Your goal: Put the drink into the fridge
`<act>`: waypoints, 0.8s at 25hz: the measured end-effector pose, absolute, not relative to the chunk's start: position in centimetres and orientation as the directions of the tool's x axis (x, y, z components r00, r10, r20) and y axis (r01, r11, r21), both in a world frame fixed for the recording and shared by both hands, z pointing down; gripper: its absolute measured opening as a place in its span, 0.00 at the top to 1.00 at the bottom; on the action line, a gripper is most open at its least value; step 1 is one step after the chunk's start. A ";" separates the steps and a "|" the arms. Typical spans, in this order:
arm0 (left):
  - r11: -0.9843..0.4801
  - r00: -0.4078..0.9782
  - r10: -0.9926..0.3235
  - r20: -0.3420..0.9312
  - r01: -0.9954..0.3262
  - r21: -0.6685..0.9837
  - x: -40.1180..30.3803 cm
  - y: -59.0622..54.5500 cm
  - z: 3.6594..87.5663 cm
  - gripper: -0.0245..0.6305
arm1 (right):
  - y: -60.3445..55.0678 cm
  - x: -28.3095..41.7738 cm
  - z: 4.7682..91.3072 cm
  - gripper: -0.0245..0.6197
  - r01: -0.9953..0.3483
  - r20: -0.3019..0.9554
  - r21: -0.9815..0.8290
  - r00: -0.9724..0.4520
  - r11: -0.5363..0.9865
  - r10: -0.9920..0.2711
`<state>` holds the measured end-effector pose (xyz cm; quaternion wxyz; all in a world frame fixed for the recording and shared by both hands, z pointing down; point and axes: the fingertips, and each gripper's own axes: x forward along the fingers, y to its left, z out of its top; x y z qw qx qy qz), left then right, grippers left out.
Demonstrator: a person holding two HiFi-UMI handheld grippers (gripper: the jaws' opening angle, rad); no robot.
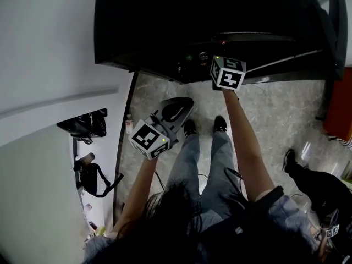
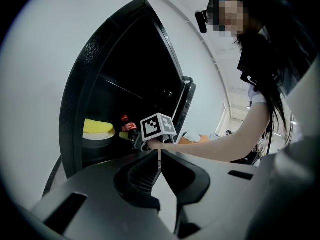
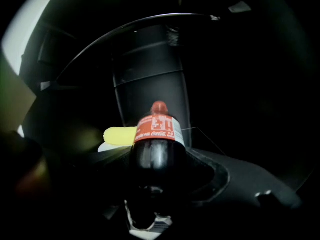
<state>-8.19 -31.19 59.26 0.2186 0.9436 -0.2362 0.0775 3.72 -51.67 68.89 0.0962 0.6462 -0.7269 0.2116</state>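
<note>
The drink is a dark cola bottle [image 3: 157,143] with a red cap and a red label. It stands upright between the jaws of my right gripper [image 3: 157,170], which is shut on it. That gripper reaches into the open black fridge [image 1: 165,21], and in the head view only its marker cube [image 1: 227,72] shows at the fridge's edge. The left gripper view shows the bottle [image 2: 128,126] just inside the fridge, beside the right gripper's cube [image 2: 158,127]. My left gripper [image 2: 159,154] hangs outside the fridge over the floor, shut with nothing in it.
A yellow thing on a white bowl [image 2: 97,134] sits in the fridge to the left of the bottle. The fridge door [image 2: 186,101] stands open at the right. A white wall [image 1: 49,48] lies to the left, and another person's legs [image 1: 308,175] are at the right.
</note>
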 end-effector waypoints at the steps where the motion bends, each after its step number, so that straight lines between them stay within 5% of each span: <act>1: -0.792 0.876 -0.412 0.251 -0.480 0.377 -8.3 -31.1 59.3 0.95 | -51.6 4.0 68.9 0.49 -0.980 0.423 -0.189 -0.132 0.055 -0.896; 20: -0.784 0.874 -0.409 0.263 -0.484 0.388 -8.2 -29.9 59.7 0.95 | -51.1 4.9 68.0 0.49 -0.986 0.434 -0.124 -0.154 0.111 -0.888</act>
